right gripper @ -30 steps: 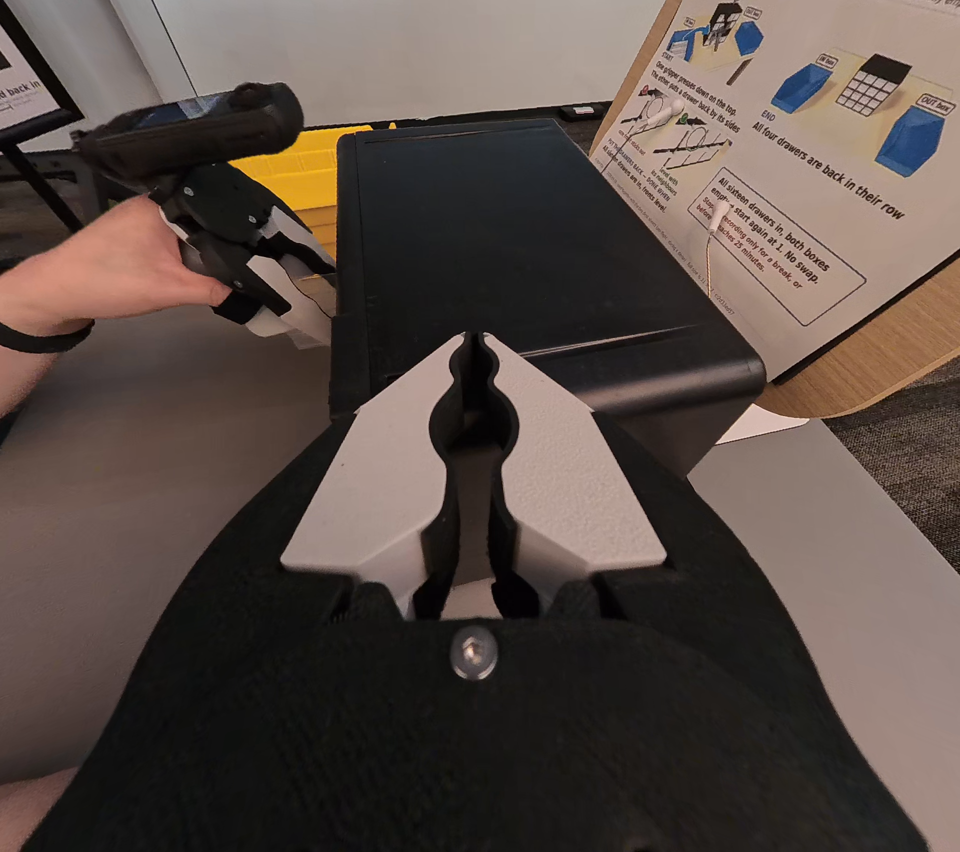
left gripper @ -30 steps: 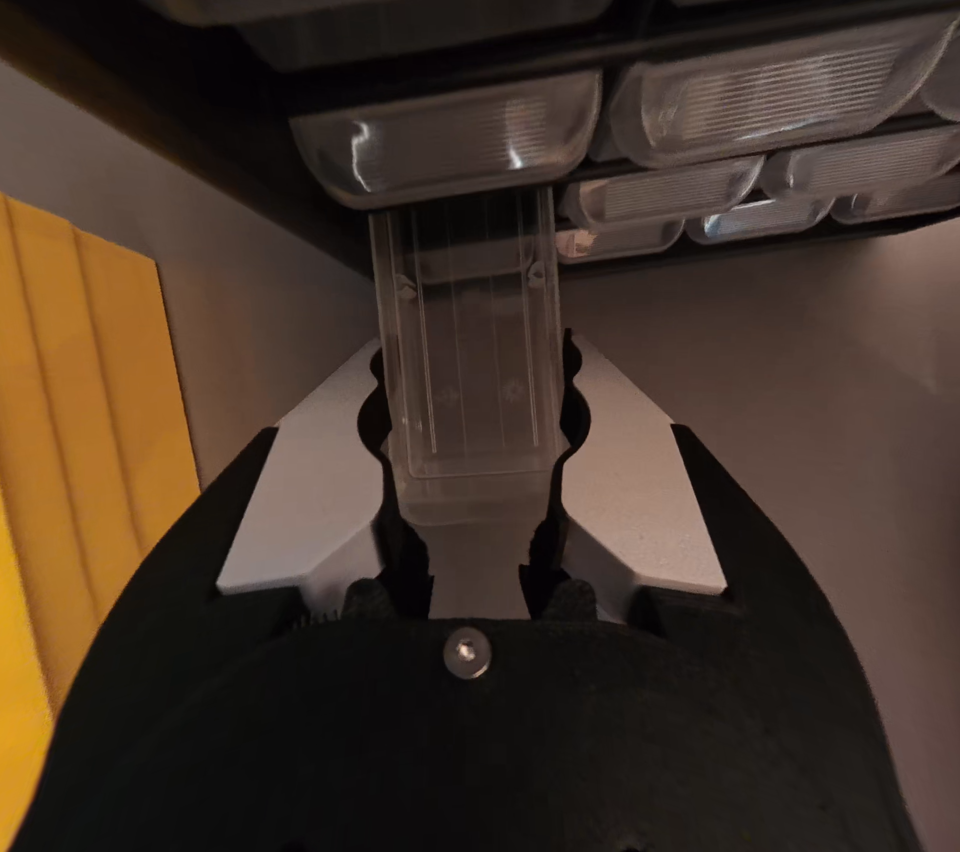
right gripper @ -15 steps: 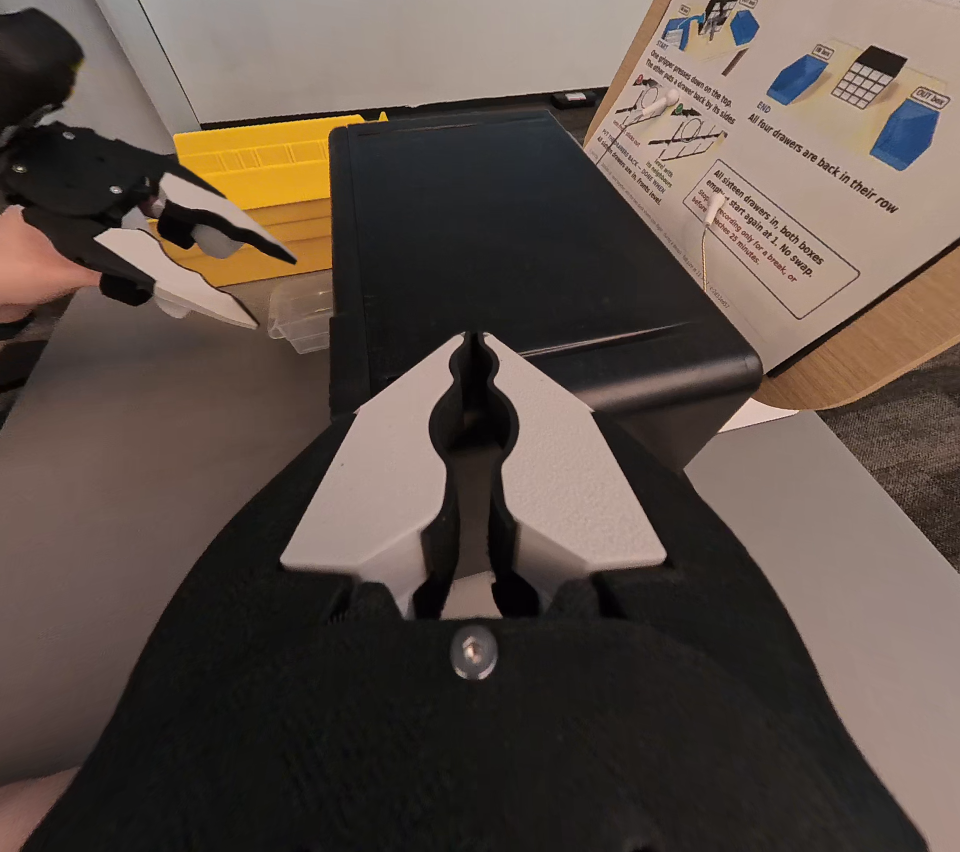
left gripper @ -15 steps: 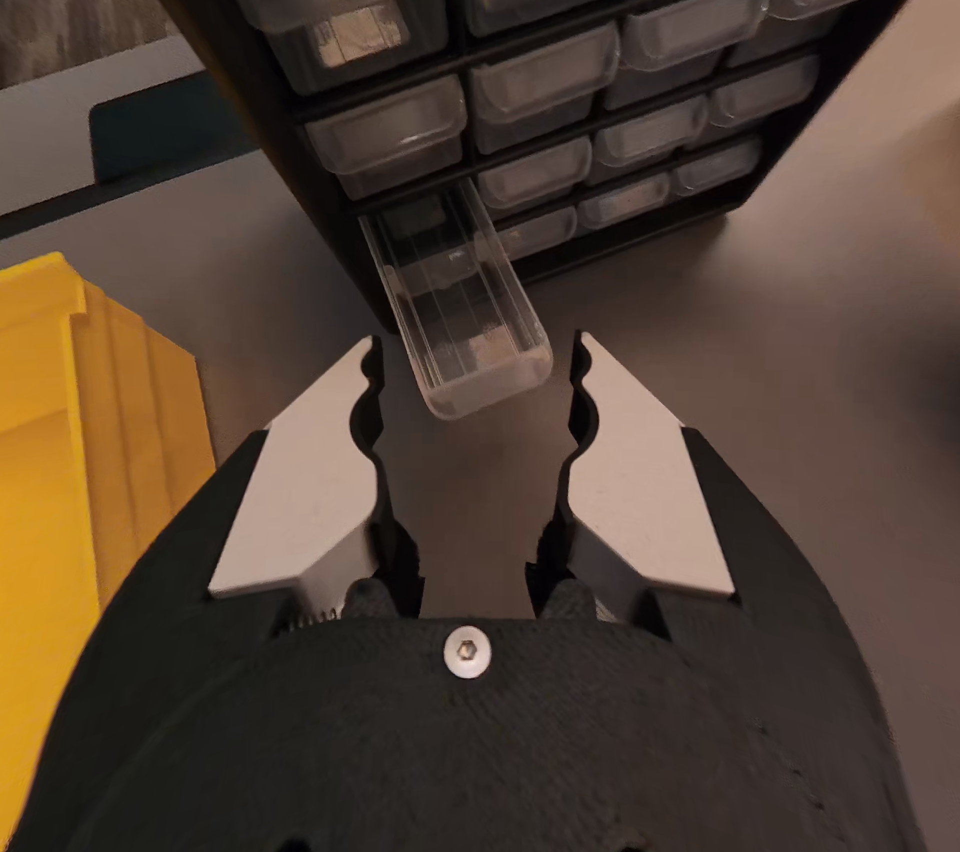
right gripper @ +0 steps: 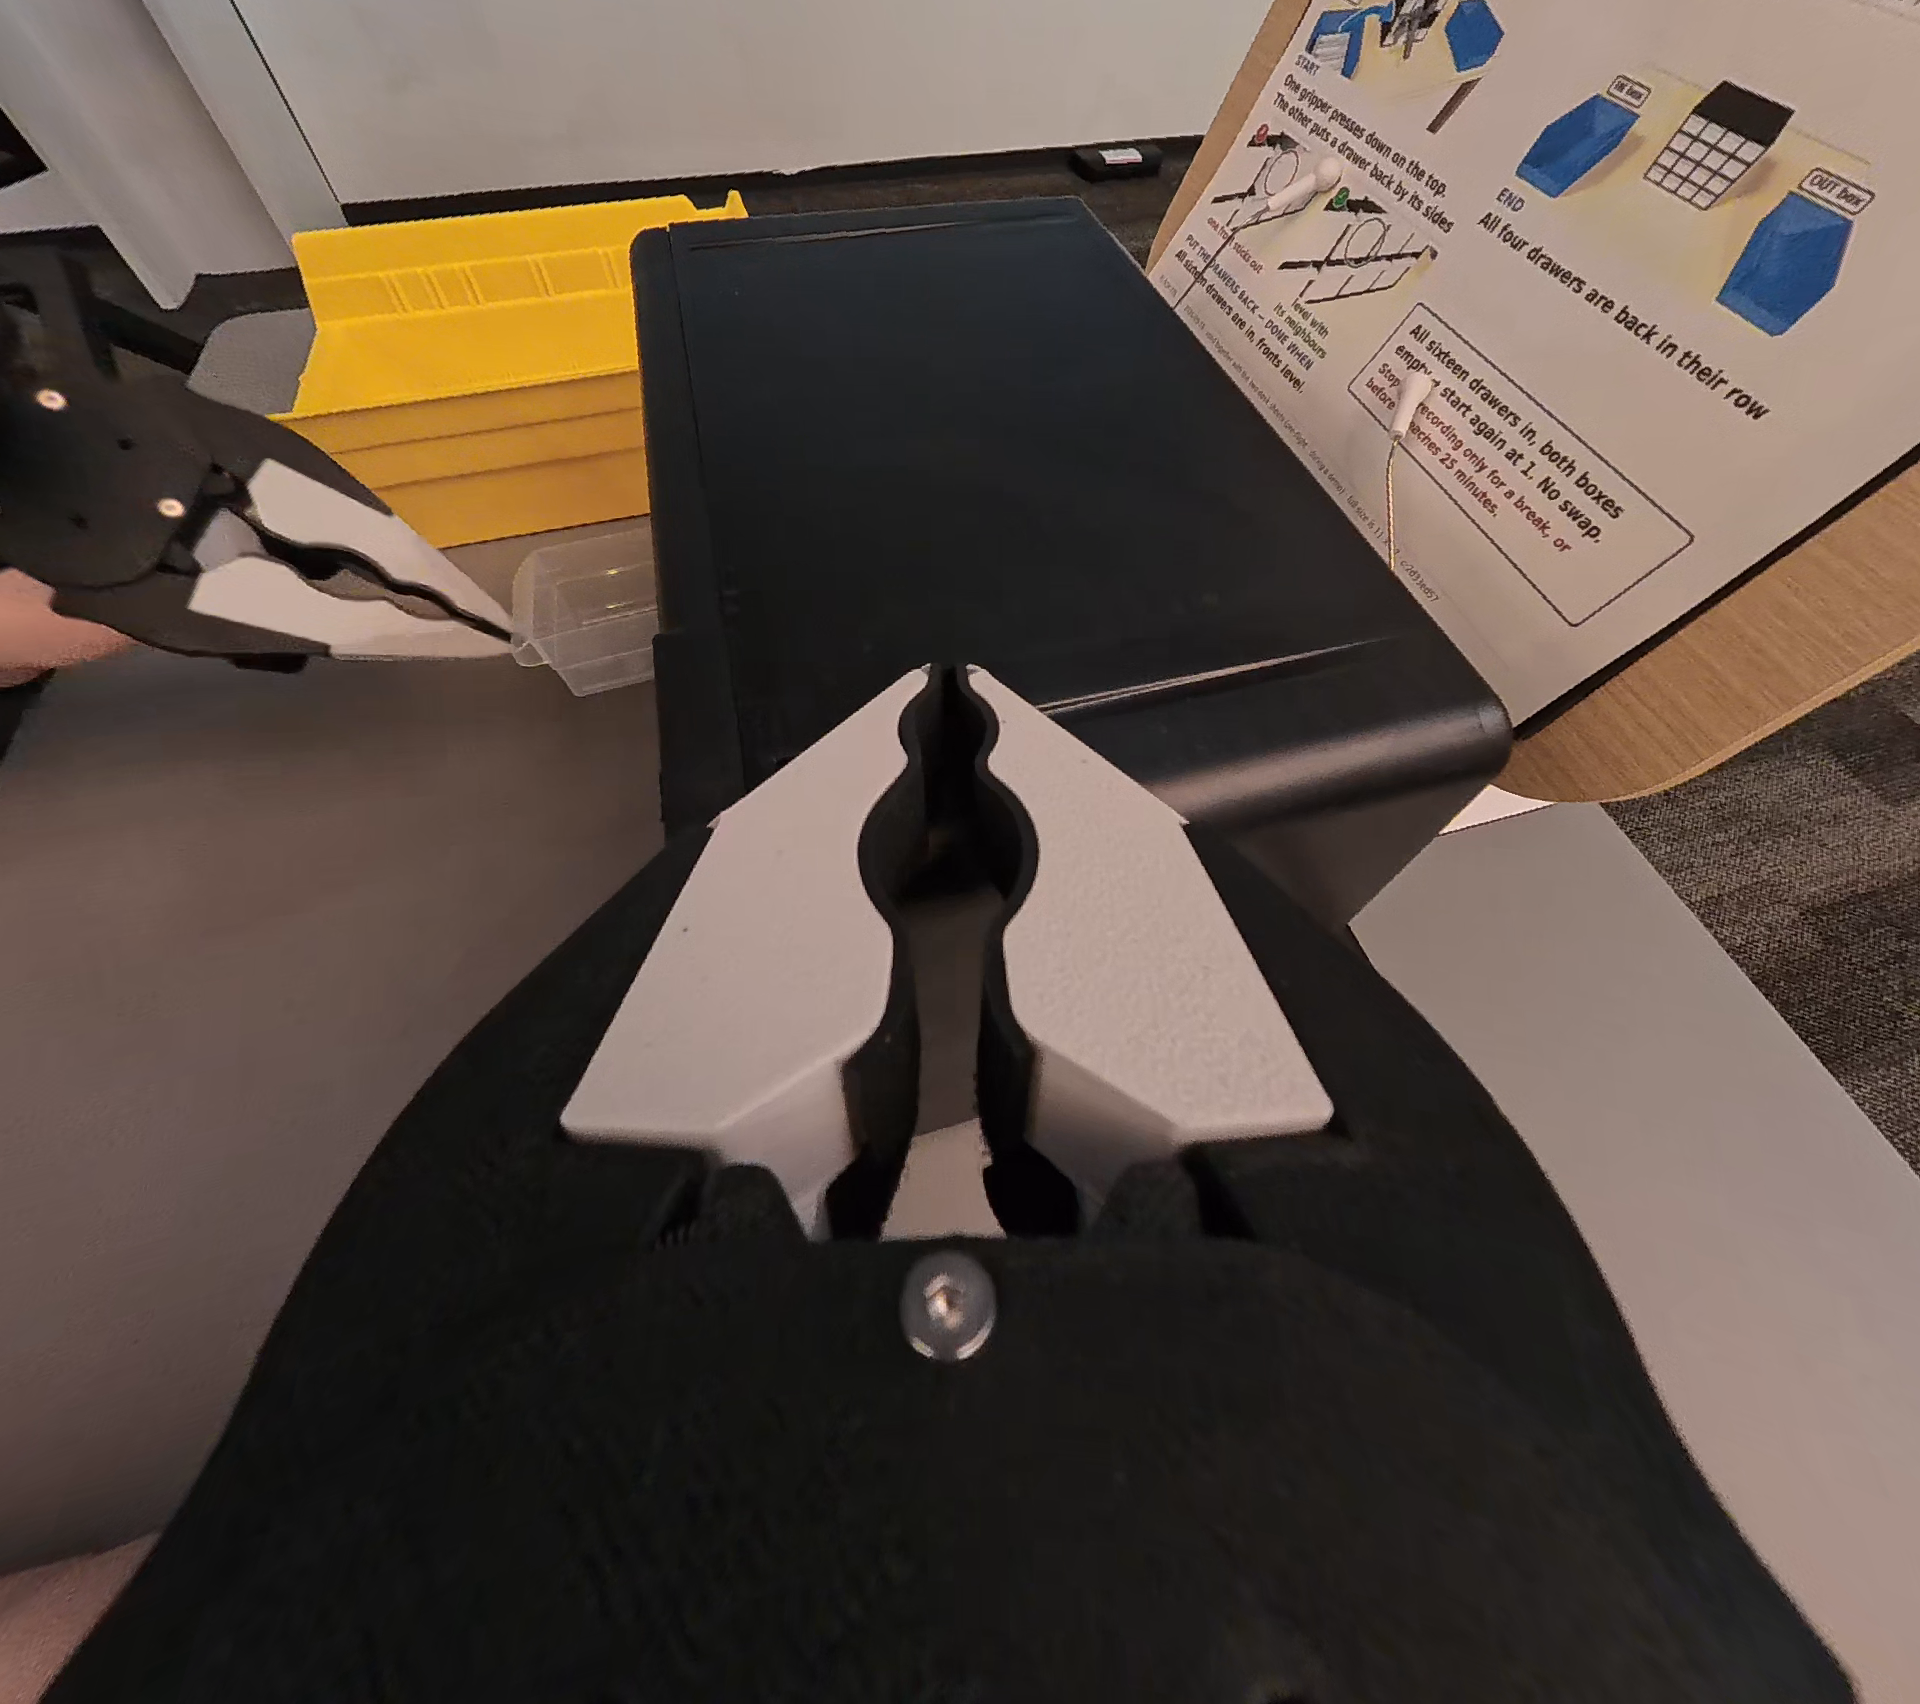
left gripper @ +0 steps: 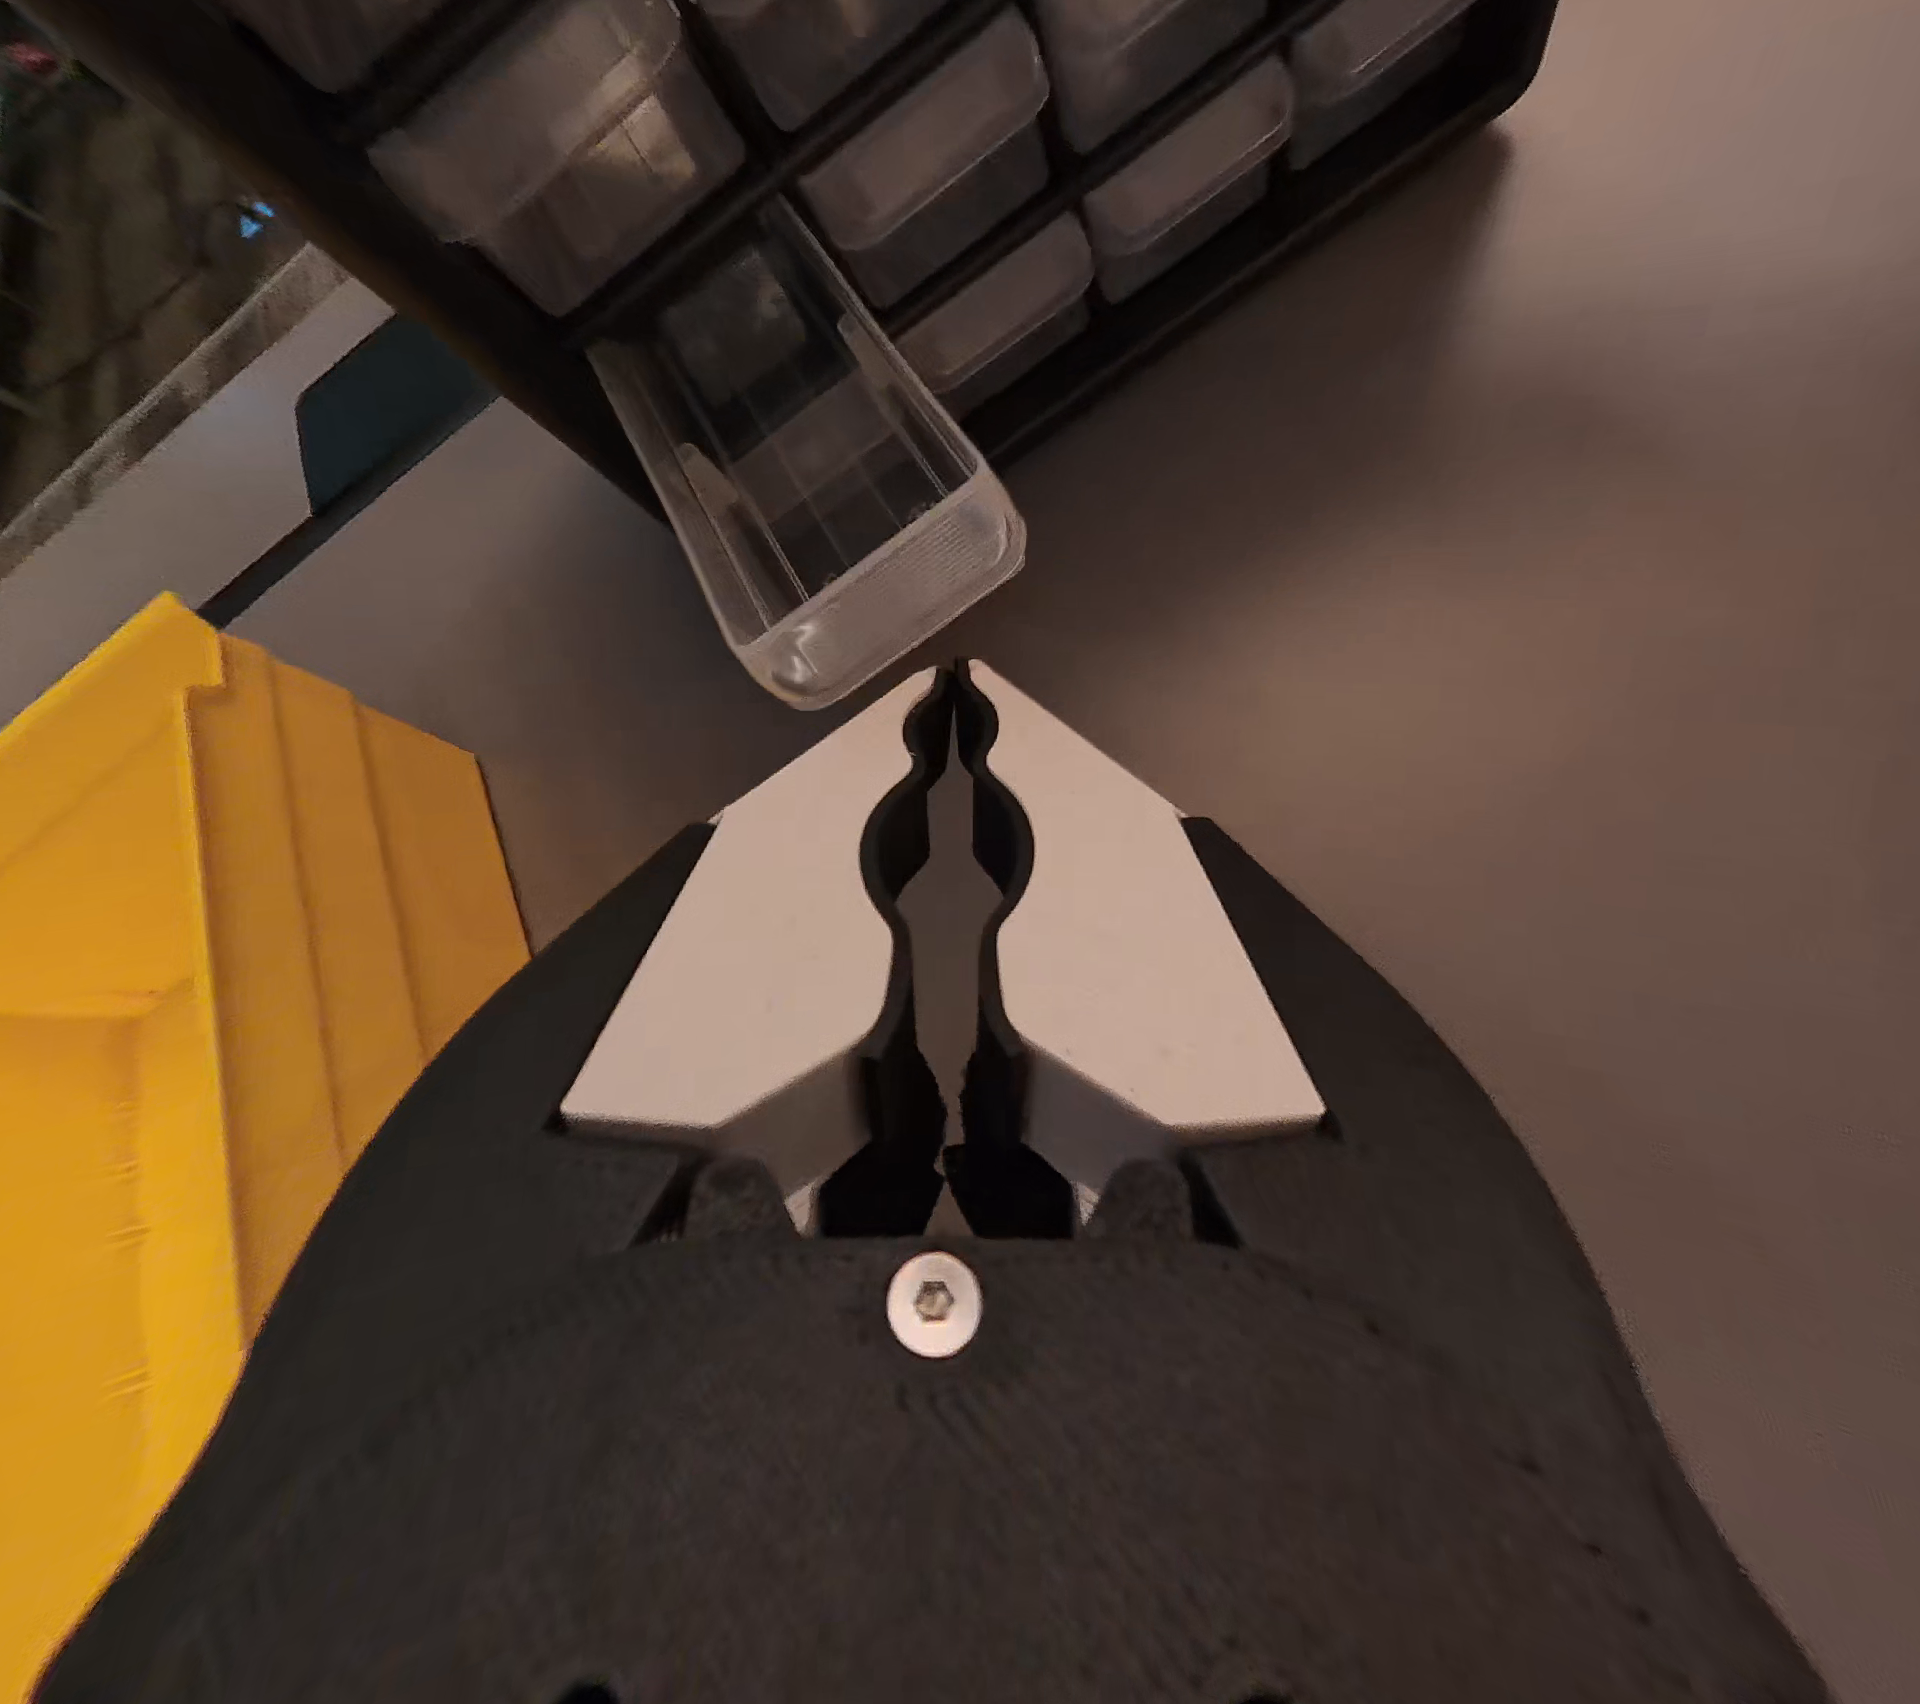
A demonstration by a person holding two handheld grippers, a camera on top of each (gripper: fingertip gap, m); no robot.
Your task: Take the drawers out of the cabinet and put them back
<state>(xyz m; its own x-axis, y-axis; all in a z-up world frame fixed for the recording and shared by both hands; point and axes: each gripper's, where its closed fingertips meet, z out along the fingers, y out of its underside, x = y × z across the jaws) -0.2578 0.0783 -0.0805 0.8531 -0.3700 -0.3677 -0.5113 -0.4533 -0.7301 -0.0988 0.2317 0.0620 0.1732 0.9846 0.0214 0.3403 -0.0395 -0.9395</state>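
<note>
While its fingers (left gripper: 790, 916) meet empty, the left gripper (left gripper: 954, 680) noses the clear drawer (left gripper: 821, 491) jutting from the cabinet (left gripper: 1455, 127) at 12 o'clock; the right gripper (right gripper: 948, 680), closed, rests atop it.

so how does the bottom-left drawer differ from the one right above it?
The bottom-left drawer sticks well out of the cabinet; the drawer above it sits shut in its slot. The pulled-out one shows its open top and looks empty; the upper one shows only its front. The left gripper, jaws shut, points at the lower drawer's front lip; nothing is near the upper. Both are clear plastic.
</note>
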